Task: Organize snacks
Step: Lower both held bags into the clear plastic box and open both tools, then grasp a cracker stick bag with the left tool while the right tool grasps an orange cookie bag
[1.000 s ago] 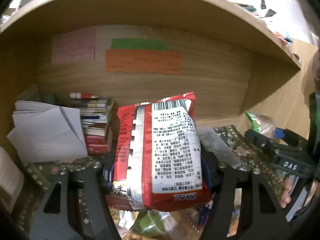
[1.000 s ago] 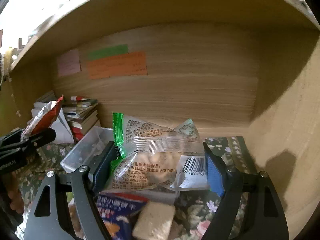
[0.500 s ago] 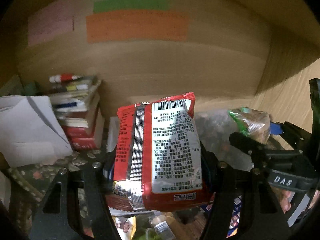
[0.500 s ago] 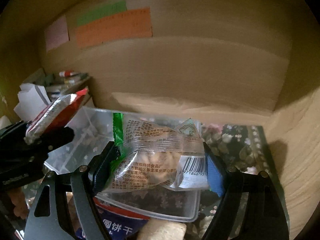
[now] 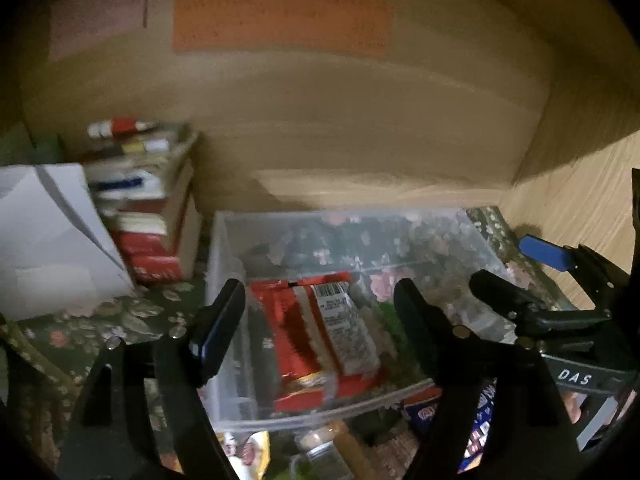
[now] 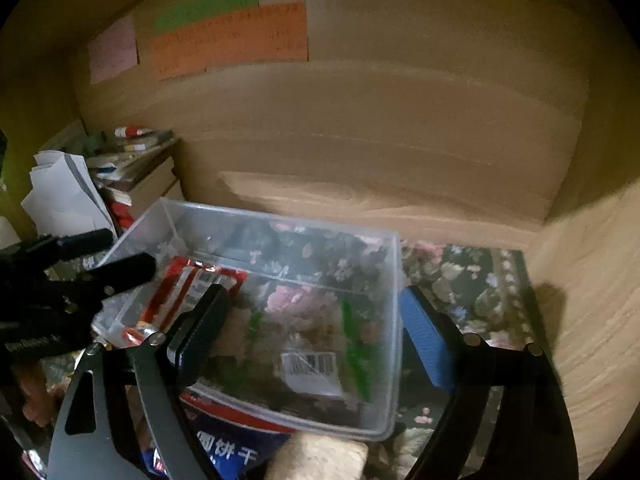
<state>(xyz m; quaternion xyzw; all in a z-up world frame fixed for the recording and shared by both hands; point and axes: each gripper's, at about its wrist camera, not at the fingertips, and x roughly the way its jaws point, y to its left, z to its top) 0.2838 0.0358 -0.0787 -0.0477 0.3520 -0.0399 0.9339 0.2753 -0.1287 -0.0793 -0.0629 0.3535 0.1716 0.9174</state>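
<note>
Stacked books [image 5: 148, 216] beside white papers [image 5: 48, 236]

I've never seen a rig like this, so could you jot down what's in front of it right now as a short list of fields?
place: wooden shelf nook with a floral cloth
container: clear plastic bin
in bin, left: red snack packet
in bin, right: clear green-edged snack bag
left gripper: open, jaws just opened, packet released
right gripper: open, jaws just opened, bag released

The writing on the orange note [image 5: 280, 20] is too blurry to read. The books [image 5: 148, 208] are smeared, so no title shows. The clear box [image 6: 384, 360] covers part of the blue snack bag [image 6: 224, 452], and the bottom edge cuts that bag off. The tan block [image 6: 320, 458] is cut off there too.
</note>
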